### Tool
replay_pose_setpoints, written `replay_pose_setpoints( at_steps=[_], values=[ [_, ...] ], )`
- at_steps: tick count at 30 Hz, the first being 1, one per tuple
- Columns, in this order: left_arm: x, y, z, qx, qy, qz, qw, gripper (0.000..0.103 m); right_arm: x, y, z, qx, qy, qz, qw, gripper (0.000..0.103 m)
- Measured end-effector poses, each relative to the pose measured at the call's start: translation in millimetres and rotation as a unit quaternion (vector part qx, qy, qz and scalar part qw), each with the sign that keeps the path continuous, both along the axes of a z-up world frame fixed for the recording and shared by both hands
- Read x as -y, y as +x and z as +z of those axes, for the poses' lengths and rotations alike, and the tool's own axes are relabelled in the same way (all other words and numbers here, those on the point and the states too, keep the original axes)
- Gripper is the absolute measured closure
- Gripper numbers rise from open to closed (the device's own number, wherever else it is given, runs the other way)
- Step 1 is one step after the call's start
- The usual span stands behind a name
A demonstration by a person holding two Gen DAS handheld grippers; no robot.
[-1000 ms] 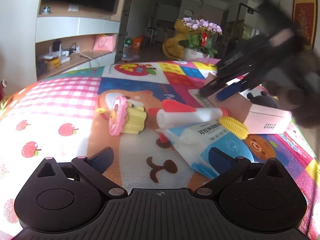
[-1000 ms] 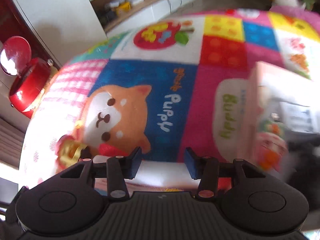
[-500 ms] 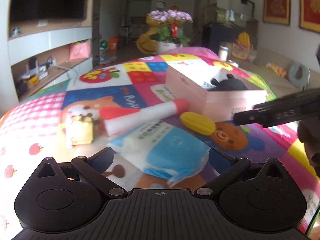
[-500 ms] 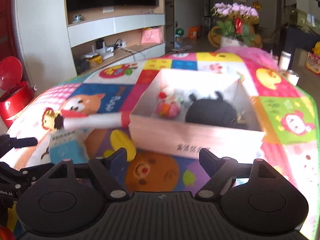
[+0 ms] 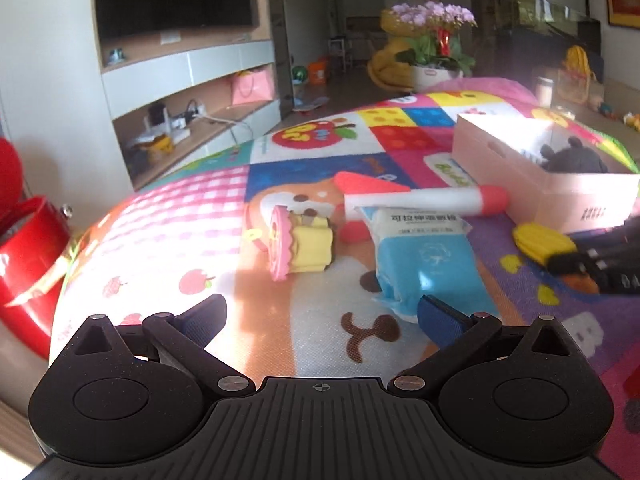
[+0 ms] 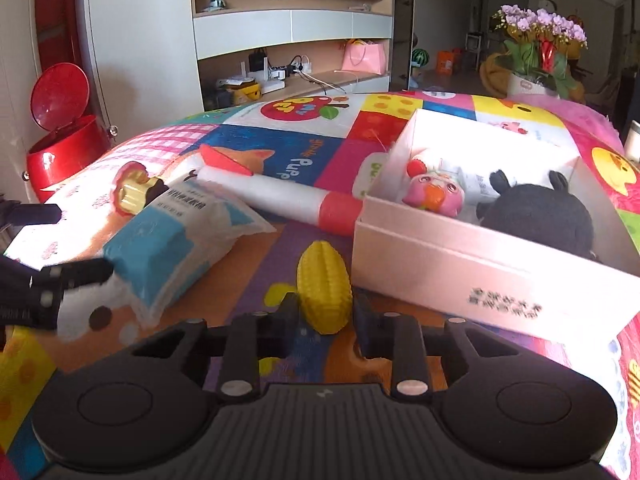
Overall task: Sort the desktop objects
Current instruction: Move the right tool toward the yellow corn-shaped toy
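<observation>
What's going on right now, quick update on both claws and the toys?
Right gripper fingers just closed on the yellow corn toy. Left gripper open, empty, near the blue packet. Pink box close by, nothing blocking.

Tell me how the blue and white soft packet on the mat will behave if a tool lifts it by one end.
The packet looks puffy with a crinkled film wrapper, so it would probably sag rather than stay stiff. It seems light for its bulk. The glossy film may slip between pads, and gripping the flat sealed edge nearest the left tool seems safer.
</observation>
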State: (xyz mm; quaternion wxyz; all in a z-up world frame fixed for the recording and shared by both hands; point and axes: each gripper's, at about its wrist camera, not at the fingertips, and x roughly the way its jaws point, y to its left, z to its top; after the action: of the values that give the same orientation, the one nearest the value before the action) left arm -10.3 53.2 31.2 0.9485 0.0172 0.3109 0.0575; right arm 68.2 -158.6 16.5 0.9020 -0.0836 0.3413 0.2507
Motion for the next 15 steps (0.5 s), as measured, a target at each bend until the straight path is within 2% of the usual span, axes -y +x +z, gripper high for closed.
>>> replay_pose_setpoints(
  at_steps=[5, 8, 10, 12, 14, 15],
  values=[
    [16.6, -1.8, 4.4, 0.014, -0.021, -0.036, 0.9990, 0.000, 34.9, -29.8, 6.3, -0.017, -0.010, 0.017, 1.000, 0.074],
    [36.6, -0.2, 1.9, 0.016, -0.029, -0.068, 0.9971, 0.000, 51.8, -45.7, 7.0, 0.012, -0.053, 0.014, 0.998, 0.071],
    [48.3, 0.7, -0.5, 0.015, -0.026, -0.088, 0.9957, 0.000, 60.6, -48.8, 5.6, 0.041, -0.085, -0.016, 0.995, 0.049],
    [58.1, 0.9, -3.8, 0.011, -0.019, -0.102, 0.9946, 0.000, 68.7, -47.8, 2.2, 0.067, -0.109, -0.058, 0.990, 0.041],
    [63.1, -0.1, -6.0, 0.007, -0.012, -0.109, 0.9940, 0.000, 71.1, -46.7, -2.5, 0.083, -0.126, -0.087, 0.985, 0.038],
    [64.2, -0.4, -6.6, 0.006, -0.011, -0.110, 0.9939, 0.000, 71.4, -47.2, -4.0, 0.084, -0.126, -0.096, 0.984, 0.030]
  ],
)
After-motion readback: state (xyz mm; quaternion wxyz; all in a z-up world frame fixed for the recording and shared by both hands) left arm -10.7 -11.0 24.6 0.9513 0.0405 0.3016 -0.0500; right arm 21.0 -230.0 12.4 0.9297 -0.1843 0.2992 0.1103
